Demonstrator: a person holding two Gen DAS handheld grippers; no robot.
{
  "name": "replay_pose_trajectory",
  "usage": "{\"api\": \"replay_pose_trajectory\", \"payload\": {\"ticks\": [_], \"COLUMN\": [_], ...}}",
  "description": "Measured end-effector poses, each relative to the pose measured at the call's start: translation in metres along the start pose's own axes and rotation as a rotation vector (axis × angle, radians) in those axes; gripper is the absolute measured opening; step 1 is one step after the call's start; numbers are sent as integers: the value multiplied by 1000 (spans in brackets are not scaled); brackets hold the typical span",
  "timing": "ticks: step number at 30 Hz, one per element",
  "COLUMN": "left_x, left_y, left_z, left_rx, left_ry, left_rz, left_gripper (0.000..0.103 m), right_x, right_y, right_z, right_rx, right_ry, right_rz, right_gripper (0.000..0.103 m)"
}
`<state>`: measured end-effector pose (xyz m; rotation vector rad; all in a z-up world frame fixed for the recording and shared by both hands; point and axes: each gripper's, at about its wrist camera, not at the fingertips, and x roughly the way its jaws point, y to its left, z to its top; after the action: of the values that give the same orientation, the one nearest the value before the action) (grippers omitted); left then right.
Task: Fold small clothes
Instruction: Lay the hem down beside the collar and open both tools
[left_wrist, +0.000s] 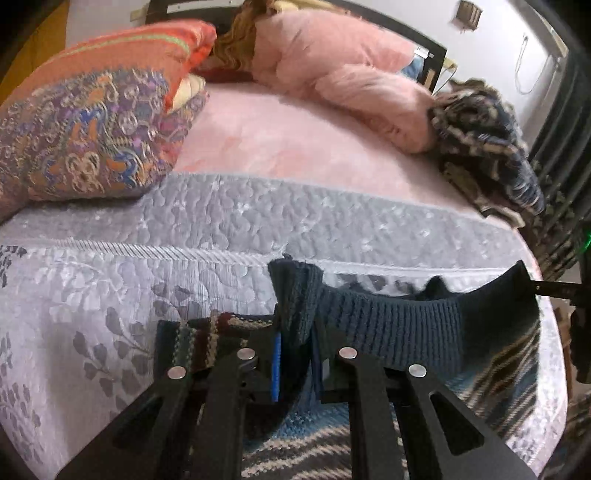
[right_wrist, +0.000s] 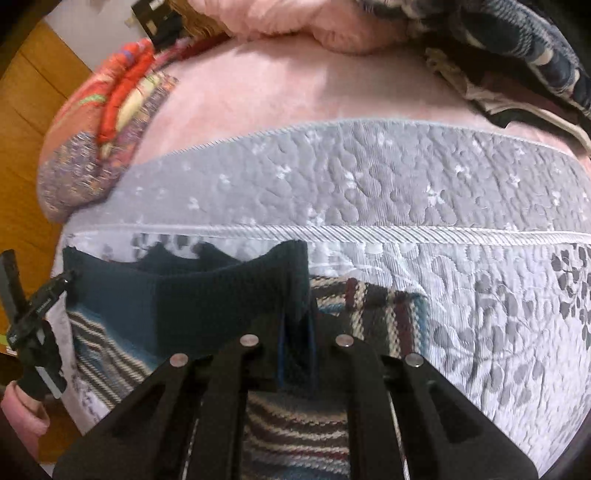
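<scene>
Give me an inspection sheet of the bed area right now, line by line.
Surface: grey quilted bedspread over a pink sheet.
Job's things: striped knit garment on the spread, its navy ribbed hem lifted at two corners.
Clutter: patterned pillow, fluffy pink blanket, checked knit pile.
Grippers: left tool and right tool each shut on the hem.
Cables: white cord on the wall.
Surroundings: wooden panel.

Both tool tips buried in the sweater hem (left_wrist: 388, 325); sweater's lower part cut off by frame btm.
</scene>
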<state>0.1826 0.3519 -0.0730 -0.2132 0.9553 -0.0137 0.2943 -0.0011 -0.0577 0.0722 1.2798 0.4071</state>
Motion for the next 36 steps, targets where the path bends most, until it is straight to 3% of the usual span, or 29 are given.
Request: {"api": "replay_pose_trajectory", "payload": {"ticks": [8,15,21,23,26,32,36], "left_x": [47,57,62,63,56,6,-31], "left_y": [9,11,17,18,15,8,-15], "left_z": [-13,-14,-12,-11,-7,4,-6], "left_rx": [0,0,-66,-85,-92,-93,-38], "left_ry": [94,117,140,153,166,67,22], "left_rz": [44,51,45,47,62,64,43], "left_gripper": [13,15,21,22,28,39,45], "right_x": [39,59,62,59,42,-20,-44], "right_y": [-5,-13,-18,-18,-20,-30,-33], "right_z": [-2,-7,-7,-6,-6,-31,-59], "right_rx": [16,82,126,127,146,135,119], "right_ry": [73,97,113,120,105,34,48], "right_rz": [-42,-40,-27,-22,-4,14,35], "right_gripper": [9,10,10,12,23,35,36]}}
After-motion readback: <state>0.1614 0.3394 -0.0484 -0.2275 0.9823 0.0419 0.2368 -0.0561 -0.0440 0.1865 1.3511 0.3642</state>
